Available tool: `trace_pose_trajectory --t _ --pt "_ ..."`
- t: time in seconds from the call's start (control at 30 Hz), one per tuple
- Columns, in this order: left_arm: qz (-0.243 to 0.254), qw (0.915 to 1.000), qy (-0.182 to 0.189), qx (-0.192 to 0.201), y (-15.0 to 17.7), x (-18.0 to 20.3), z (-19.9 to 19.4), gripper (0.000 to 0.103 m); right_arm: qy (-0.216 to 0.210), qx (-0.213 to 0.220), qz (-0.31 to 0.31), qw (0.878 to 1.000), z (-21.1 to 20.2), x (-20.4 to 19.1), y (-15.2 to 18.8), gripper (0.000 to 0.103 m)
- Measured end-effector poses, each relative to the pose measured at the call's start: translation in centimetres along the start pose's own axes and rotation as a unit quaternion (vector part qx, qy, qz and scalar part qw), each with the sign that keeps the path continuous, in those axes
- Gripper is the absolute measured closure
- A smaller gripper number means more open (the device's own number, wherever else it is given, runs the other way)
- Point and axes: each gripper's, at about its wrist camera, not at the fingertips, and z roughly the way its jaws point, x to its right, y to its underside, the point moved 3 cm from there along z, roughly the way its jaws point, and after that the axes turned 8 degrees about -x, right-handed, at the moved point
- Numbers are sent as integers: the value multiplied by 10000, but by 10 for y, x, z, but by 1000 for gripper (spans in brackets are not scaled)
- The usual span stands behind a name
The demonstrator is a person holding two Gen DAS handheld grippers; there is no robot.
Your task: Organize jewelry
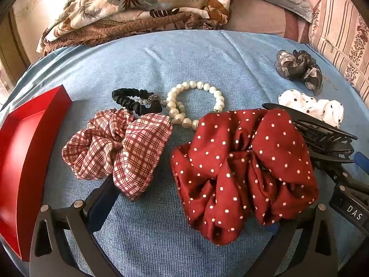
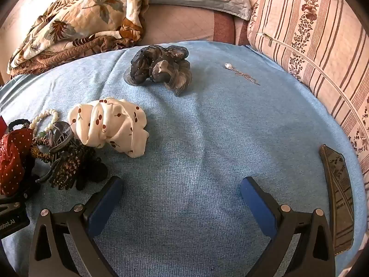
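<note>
Left wrist view, red dotted scrunchie (image 1: 244, 173) hiding right fingers (image 1: 273, 227)

A home bedroom: rumpled quilt (image 1: 138, 11) and striped pillow (image 2: 311, 41) on a bed

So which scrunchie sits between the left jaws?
The dark red polka-dot scrunchie, the biggest; the checked one lies beside the left finger, the others farther off.

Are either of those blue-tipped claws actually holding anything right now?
Neither. The right gripper is open over bare blue cloth. The left gripper is open around the red dotted scrunchie, not closed on it.
</note>
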Motion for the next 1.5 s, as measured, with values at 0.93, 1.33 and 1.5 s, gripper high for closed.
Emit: trace_pose_trajectory --t 0.93,1.33,1.5 --pt "15 10000 -19 -9 0 -2 -1 0 62 -22 -52 10000 -2 -2 -1 0" --pt "-45 9999 -15 -101 -3 -2 2 0 53 -42 -43 10000 -2 -2 -1 0" --pt "62 9998 -64 -199 -2 -1 0 0 80 -37 -38 10000 -1 -3 -1 0"
